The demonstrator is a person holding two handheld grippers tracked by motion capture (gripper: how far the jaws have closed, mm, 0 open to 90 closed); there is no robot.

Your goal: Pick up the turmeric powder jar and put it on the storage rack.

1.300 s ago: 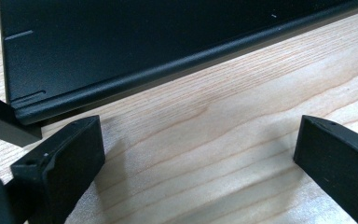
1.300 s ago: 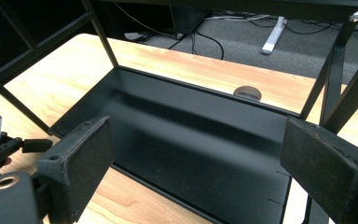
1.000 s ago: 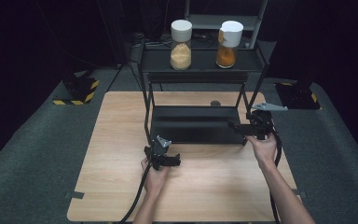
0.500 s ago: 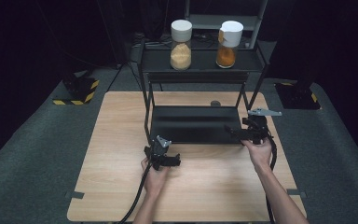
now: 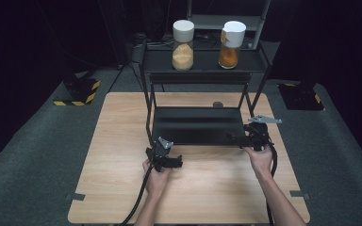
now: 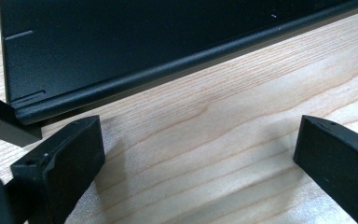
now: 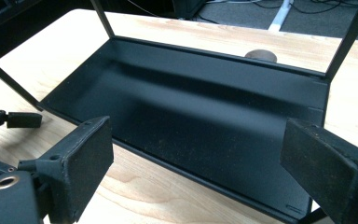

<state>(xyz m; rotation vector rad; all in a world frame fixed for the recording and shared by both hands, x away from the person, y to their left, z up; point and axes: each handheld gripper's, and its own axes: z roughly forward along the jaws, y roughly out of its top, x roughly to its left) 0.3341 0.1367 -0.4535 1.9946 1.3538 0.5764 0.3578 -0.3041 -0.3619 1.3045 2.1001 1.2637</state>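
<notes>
left gripper [image 5: 176, 162] idling open beside the rack's [image 5: 198, 125] front-left leg | right gripper [image 5: 235, 140] gaping, empty, hovering at the bottom shelf's [image 7: 205, 121] front-right corner, likely lining up a grip | rack standing mid-table [image 5: 122, 179]

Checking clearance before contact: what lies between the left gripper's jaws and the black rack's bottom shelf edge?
Only bare wooden tabletop separates the left gripper from the bottom shelf of the rack, as the left gripper view shows; its jaws stand open with nothing between them.
</notes>
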